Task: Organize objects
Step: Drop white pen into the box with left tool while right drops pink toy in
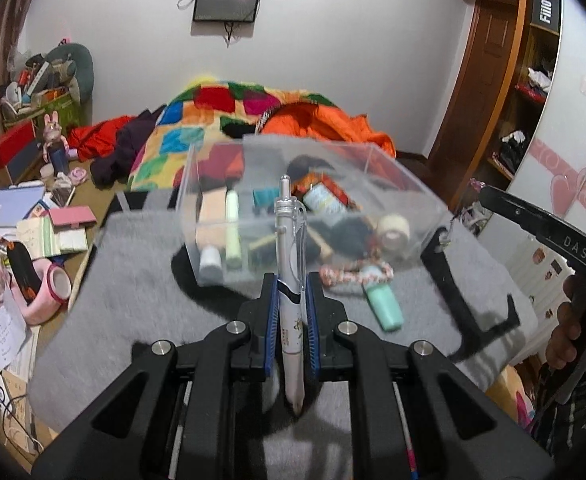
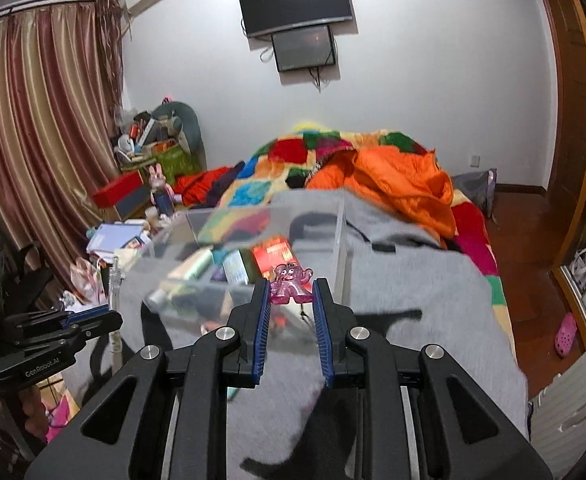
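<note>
Carrying small items to clear box (image 1: 373, 168) | left gripper (image 1: 291, 292) clamps pen (image 1: 291, 280) lengthwise, box just ahead, likely for dropping in | right gripper (image 2: 292, 296) pinches pink charm (image 2: 291, 284) at its tips, box ahead-left | mint highlighter (image 1: 385, 304) loose, right of left claw

Bright room, motion blur, fisheye warping

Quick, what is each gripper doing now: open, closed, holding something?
Left gripper: closed on a pen.
Right gripper: closed on a pink figure.
</note>
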`<state>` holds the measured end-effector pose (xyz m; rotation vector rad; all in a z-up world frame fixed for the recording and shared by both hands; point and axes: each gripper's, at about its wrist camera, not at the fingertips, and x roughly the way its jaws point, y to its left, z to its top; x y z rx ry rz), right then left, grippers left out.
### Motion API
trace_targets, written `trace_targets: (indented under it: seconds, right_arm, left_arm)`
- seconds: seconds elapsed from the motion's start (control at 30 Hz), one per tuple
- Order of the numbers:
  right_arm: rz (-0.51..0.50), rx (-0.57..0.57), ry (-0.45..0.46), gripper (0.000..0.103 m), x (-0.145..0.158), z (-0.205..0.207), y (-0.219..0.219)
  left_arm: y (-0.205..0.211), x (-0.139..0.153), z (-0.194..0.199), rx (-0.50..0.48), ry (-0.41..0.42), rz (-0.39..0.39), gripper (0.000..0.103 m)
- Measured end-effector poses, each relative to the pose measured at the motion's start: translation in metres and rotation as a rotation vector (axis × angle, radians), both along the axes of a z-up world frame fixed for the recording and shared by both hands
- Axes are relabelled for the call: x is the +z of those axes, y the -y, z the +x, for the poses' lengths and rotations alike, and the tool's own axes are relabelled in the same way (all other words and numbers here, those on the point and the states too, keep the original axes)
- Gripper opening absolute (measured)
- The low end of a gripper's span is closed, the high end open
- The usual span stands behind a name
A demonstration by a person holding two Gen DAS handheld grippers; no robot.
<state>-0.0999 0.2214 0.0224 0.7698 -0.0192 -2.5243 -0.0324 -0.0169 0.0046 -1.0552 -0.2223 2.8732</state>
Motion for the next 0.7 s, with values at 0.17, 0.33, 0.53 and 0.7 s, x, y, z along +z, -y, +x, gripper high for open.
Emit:
trace_targets:
  seconds: [0.17,0.33,0.53,0.7]
  right_arm:
    - [-0.021,0.005,-0.040,0.019,0.016,-0.003,0.005]
    - [-0.039,0.006,-0.092,0.019,0.036,-0.009,0.012]
    - [-0.052,0.011,-0.132,0.019,0.050,-0.018,0.023]
    - [-0.041,0.032,-0.101,0.019,0.040,-0.032,0.035]
  left_arm:
    - [0.003,0.019,-0.009,0.008,-0.051,-0.011,0.013]
    - [0.011,0.042,-0.020,0.024,-0.110,-0.008,0.013]
    - [0.024,0.062,-0.038,0.061,-0.160,-0.010,0.013]
    - [0.035,0.060,-0.057,0.098,-0.155,-0.018,0.013]
